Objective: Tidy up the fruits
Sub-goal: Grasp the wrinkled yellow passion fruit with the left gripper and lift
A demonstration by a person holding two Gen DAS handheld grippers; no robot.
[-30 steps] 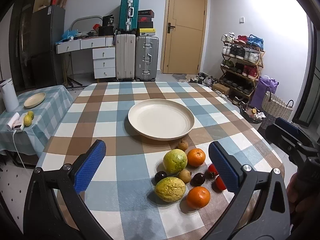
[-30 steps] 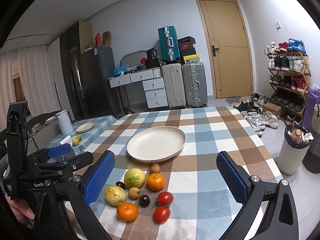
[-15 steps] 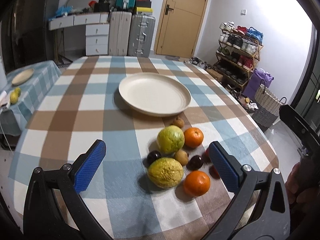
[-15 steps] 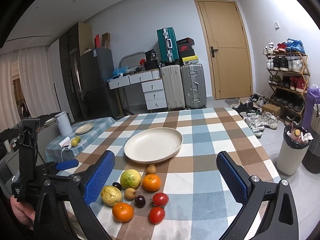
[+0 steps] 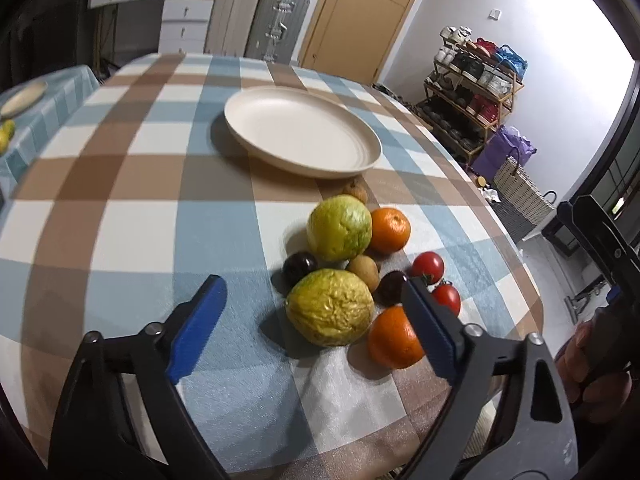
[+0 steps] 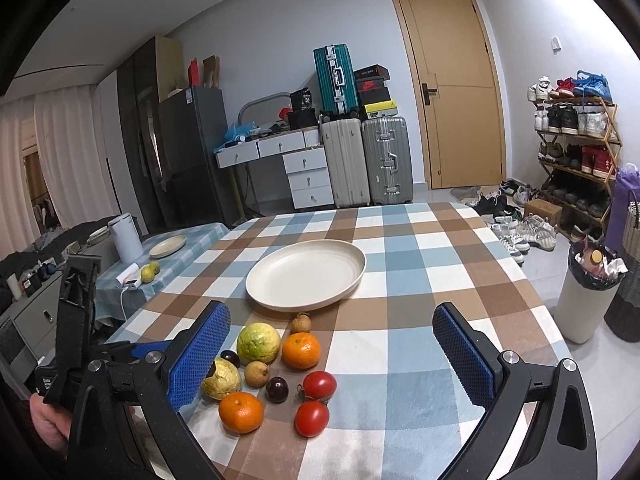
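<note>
The left gripper is spread wide and holds nothing; its blue pads flank the yellow guava near the table's front edge, touching nothing. The right gripper is also wide open and empty, hanging above the fruit pile. The fruits lie clustered on the checked table, toward its front edge, just in front of the cream plate, which sits mid-table and holds no fruit. A green guava sits behind the yellow one, with an orange just beside it and a small brown fruit nearest the plate. A second orange lies closest to the front edge, two tomatoes beside it on the right, and two dark plums and another brown fruit among them
</note>
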